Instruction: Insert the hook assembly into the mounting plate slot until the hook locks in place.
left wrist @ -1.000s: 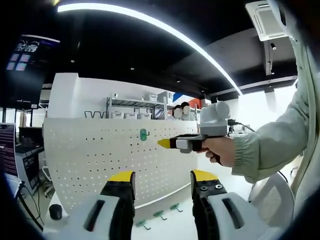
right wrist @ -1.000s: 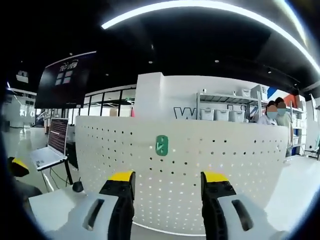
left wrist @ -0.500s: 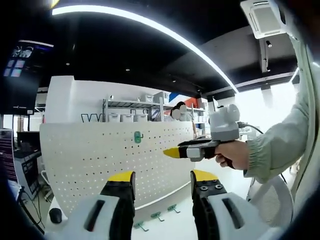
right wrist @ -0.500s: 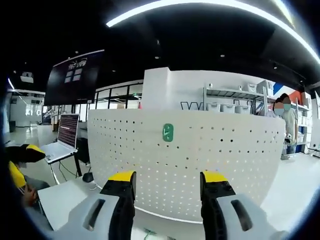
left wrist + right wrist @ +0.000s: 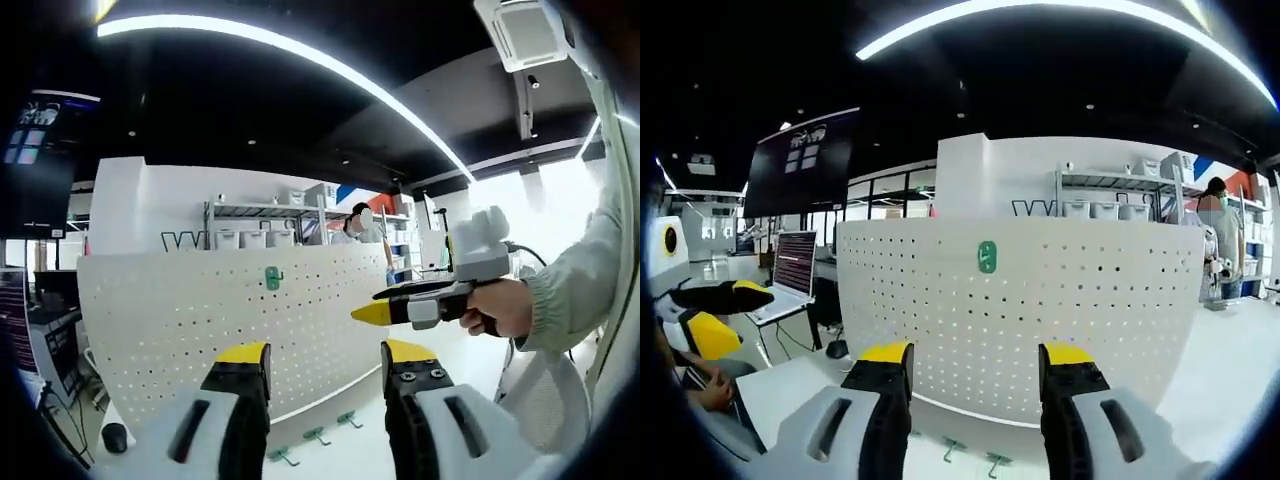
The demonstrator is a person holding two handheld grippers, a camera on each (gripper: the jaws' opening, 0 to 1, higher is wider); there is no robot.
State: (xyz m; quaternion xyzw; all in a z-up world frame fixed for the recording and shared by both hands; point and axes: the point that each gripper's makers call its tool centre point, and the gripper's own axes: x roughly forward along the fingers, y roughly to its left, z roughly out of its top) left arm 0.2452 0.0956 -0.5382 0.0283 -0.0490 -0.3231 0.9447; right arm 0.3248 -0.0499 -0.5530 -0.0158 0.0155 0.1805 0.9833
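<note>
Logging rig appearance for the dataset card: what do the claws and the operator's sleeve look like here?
Left claw and right claw match: two black jaws with yellow tips on pale grey bodies with dark slots. From the left gripper view, the right claw is a grey-and-black handheld unit with a yellow tip, a dark cable trailing behind it. The hand comes out of a pale grey-green sleeve.

An open laptop [image 5: 792, 285] sits left; shelving [image 5: 1120, 205] stands behind.

Both tools [image 5: 325, 365] [image 5: 975, 370] held level, jaws parted, empty.
</note>
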